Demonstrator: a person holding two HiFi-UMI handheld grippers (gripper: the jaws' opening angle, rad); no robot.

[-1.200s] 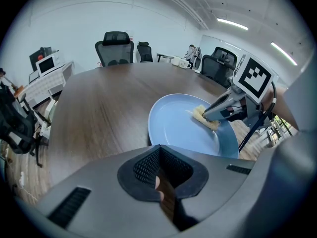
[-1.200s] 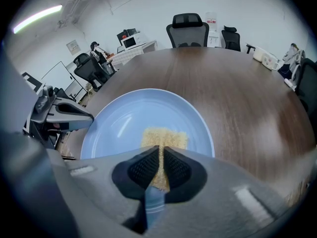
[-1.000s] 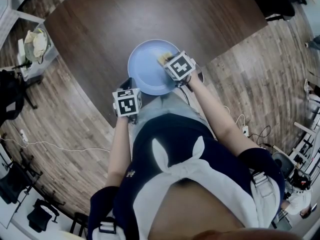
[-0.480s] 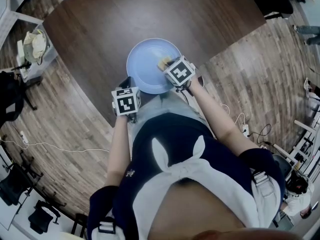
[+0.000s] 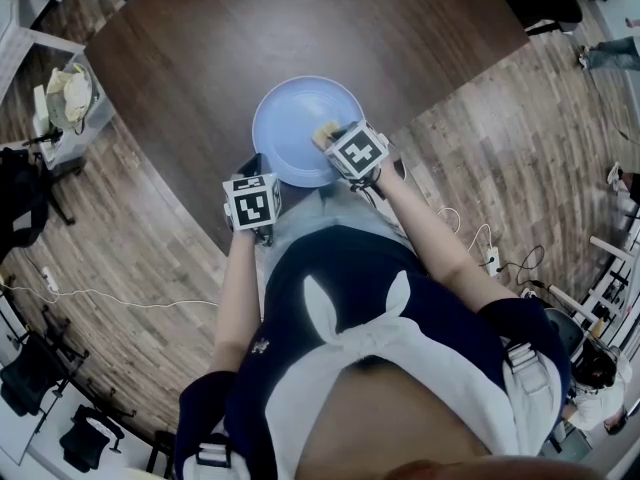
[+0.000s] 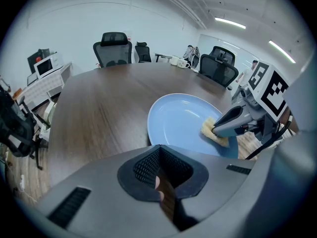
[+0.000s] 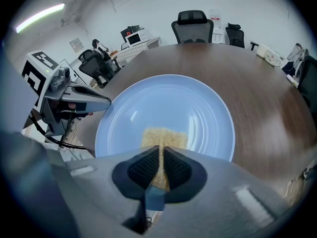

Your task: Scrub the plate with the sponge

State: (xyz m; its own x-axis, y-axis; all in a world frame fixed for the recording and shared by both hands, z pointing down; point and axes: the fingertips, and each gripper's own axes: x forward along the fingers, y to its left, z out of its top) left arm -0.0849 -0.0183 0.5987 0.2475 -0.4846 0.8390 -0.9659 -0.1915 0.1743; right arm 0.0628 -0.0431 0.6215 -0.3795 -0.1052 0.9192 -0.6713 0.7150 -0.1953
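Note:
A light blue plate (image 5: 290, 118) lies near the front edge of the dark wooden table (image 5: 200, 48). My right gripper (image 5: 340, 140) is shut on a yellow sponge (image 5: 324, 131) that presses on the plate's near right part. In the right gripper view the sponge (image 7: 165, 135) sticks out past the jaws (image 7: 160, 152) onto the plate (image 7: 198, 108). My left gripper (image 5: 256, 162) is shut with nothing seen in it, its tip (image 7: 106, 103) at the plate's left rim. The left gripper view shows the plate (image 6: 178, 118), the sponge (image 6: 210, 130) and my right gripper (image 6: 221, 128).
The table's front edge (image 5: 225, 238) runs just under my left gripper, with wood floor beyond it. Office chairs (image 6: 115, 46) stand at the far side. A cart (image 5: 65, 98) with clutter is on the left, and cables (image 5: 110, 298) lie on the floor.
My right gripper has dragged the sponge across the plate toward its near edge. The left gripper has stayed where it was.

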